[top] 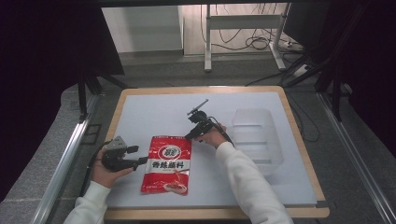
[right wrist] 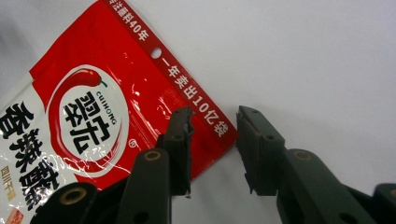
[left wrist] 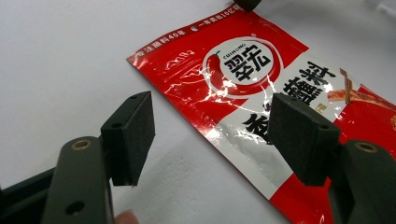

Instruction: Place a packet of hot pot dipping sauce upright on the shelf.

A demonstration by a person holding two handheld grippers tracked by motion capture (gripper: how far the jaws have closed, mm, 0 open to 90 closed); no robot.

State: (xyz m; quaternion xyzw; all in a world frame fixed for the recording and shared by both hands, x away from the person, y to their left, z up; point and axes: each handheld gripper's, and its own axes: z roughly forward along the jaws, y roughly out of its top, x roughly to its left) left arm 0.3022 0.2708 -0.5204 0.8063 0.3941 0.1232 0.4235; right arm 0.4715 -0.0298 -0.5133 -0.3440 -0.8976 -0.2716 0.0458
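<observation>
Red seasoning packet (top: 166,164) lies flat on the table (top: 149,112) (printed face up). My left claw (left wrist: 212,140) stands released over its long edge; my right claw (right wrist: 214,140), released, straddles its top corner.

The sachet (top: 166,164) lies flat on your table (top: 140,100). Your left gripper (top: 138,161) sits at the sachet's left edge, your right gripper (top: 190,136) at its far right corner. The clear tray (top: 257,140) stands right of the sachet.

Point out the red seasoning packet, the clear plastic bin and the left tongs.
red seasoning packet (top: 166,164): high view, middle of its face.
clear plastic bin (top: 275,147): high view, right wall.
left tongs (left wrist: 210,140): left gripper view, midway between tips.
</observation>
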